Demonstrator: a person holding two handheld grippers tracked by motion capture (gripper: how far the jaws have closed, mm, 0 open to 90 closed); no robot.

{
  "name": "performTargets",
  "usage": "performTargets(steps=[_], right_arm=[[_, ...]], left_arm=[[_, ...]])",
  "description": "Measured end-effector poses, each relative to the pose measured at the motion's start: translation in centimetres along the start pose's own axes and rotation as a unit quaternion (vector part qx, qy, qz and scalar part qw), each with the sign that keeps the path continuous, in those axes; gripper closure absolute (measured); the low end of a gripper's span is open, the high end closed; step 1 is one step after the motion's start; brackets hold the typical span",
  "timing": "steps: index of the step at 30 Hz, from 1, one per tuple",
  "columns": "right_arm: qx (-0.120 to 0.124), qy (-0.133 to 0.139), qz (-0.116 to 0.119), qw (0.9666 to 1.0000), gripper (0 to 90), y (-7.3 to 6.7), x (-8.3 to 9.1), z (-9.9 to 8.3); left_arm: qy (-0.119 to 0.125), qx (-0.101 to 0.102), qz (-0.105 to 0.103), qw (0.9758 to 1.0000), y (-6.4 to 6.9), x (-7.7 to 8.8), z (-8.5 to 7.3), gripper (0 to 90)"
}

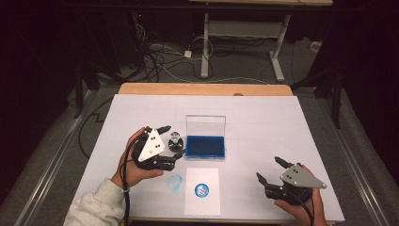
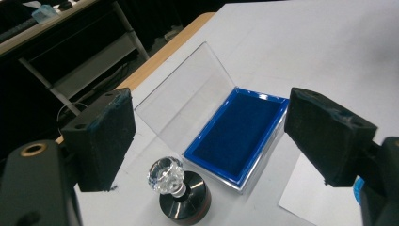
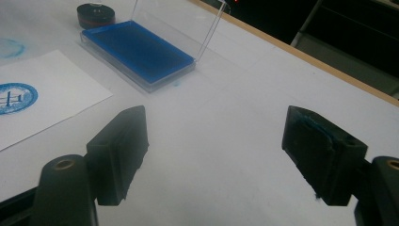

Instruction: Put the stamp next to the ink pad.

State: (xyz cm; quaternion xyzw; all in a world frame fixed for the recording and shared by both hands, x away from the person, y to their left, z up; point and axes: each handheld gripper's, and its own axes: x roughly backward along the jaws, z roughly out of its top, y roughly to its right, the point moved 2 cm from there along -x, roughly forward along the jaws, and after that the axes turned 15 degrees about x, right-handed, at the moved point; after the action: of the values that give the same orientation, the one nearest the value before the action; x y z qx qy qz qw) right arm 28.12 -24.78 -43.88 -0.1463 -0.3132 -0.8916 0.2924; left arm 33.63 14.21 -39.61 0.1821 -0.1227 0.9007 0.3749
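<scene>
Now | left gripper (image 1: pixel 168 142) fingers wide, straddling stamp (image 2: pixel 181 188), apparently set to grasp | stamp upright on desk (image 1: pixel 263 117) beside open ink pad (image 1: pixel 205 146) | right gripper (image 1: pixel 270 170) fingers wide, idle, holding nothing

Clear faceted knob on glossy black stamp (image 2: pixel 181 193), matt blue ink pad (image 2: pixel 237 134) under clear plastic lid, white paper (image 1: pixel 202 190)

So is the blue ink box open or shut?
Open. The ink pad case's clear lid stands up at the back, and the blue pad lies uncovered.
</scene>
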Motion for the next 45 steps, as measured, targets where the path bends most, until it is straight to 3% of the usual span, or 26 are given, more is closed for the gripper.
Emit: performTargets(steps=[14, 25, 35, 38, 40, 45], right_arm=[[0.002, 0.005, 0.003, 1.0, 22.8, 0.0, 0.0, 0.0], [0.002, 0.005, 0.002, 1.0, 22.7, -0.1, 0.0, 0.1], [0.01, 0.003, 0.0, 0.9999, 22.7, -0.3, -0.1, 0.0], [0.01, 0.0, 0.002, 1.0, 22.7, -0.4, -0.2, -0.1], [0.009, -0.002, 0.004, 1.0, 22.8, -0.4, -0.3, -0.1], [0.008, -0.006, 0.007, 0.9999, 22.7, -0.6, -0.6, -0.3]], left_arm=[[0.006, -0.001, 0.01, 0.9999, -0.3, 1.9, -1.5, 16.7], [-0.004, -0.008, 0.016, 0.9998, -0.3, 3.2, -3.0, 16.6], [-0.02, -0.003, 0.021, 0.9996, -0.3, 3.6, -5.3, 16.6], [-0.02, 0.013, 0.018, 0.9996, -0.5, 3.5, -6.1, 16.6], [-0.026, 0.01, 0.027, 0.9992, -0.5, 3.3, -6.7, 16.6], [-0.036, 0.022, 0.013, 0.999, -1.0, 3.5, -8.3, 16.6]])
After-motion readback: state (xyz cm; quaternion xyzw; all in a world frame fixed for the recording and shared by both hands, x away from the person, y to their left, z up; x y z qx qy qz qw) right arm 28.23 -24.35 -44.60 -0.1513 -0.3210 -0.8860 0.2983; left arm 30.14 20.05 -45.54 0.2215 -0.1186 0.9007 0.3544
